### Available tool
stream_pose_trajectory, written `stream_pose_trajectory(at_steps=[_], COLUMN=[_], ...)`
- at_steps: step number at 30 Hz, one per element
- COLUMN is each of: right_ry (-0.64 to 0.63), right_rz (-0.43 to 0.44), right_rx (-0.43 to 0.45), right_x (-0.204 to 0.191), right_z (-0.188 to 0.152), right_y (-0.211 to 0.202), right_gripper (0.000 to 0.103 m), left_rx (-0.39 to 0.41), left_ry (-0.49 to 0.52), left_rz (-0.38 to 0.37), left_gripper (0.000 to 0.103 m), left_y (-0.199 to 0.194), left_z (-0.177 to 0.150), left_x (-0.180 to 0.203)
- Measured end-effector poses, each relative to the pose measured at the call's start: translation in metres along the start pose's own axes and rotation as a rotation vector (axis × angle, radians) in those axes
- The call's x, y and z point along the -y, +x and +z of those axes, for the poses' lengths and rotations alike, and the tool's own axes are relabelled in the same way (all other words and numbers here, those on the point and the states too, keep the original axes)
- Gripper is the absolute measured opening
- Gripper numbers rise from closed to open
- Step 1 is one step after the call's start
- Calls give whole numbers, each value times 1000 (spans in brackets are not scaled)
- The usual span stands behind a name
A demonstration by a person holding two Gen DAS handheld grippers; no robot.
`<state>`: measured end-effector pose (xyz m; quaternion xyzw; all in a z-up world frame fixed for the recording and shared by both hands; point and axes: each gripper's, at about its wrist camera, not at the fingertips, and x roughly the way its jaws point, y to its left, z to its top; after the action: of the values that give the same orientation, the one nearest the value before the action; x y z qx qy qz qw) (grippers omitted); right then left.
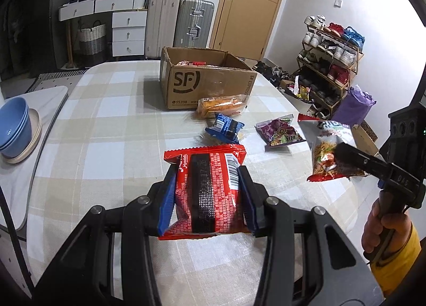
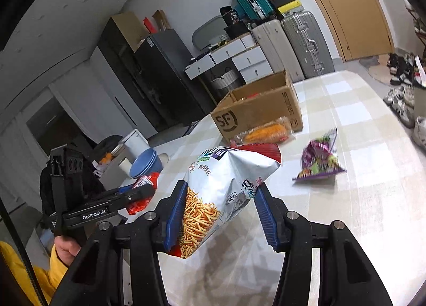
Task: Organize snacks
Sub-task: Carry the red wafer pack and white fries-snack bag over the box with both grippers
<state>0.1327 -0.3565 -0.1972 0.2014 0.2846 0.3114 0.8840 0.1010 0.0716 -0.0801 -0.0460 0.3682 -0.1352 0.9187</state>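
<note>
My left gripper (image 1: 207,194) is shut on a red snack packet (image 1: 209,188) and holds it above the checked table. My right gripper (image 2: 221,212) is shut on a silver and red bag of fried noodle sticks (image 2: 226,180), lifted off the table; that bag also shows in the left wrist view (image 1: 328,151). An open SF cardboard box (image 1: 205,79) stands at the far middle of the table with some snacks inside. An orange packet (image 1: 221,106) leans on the box front. A blue packet (image 1: 225,127) and a purple packet (image 1: 279,133) lie on the table.
Blue bowls (image 1: 14,125) on a round tray sit on a side surface to the left. A shoe rack (image 1: 330,61) and a purple bag (image 1: 354,106) stand right of the table. Suitcases (image 1: 194,21) and drawers stand by the far wall.
</note>
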Motion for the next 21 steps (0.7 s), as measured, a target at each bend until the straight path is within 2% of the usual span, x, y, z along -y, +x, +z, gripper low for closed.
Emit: stream_pose_trajectory(at_steps=[4, 10, 16, 21], right_ry=[-5, -47, -103, -132], right_rz=[28, 52, 75, 82], right_rx=[24, 45, 42, 22], right_x=[-1, -5, -8, -4], right_z=[20, 73, 129, 179], right_y=[-1, 12, 32, 61], right_gripper=[52, 52, 52, 52], left_rx=[18, 48, 86, 113], left_ry=[-37, -49, -27, 18], left_rz=[6, 13, 2, 27], left_gripper=[40, 40, 40, 40], left_y=[-3, -1, 13, 36], left_z=[9, 42, 101, 158], left_x=[-11, -22, -30, -27])
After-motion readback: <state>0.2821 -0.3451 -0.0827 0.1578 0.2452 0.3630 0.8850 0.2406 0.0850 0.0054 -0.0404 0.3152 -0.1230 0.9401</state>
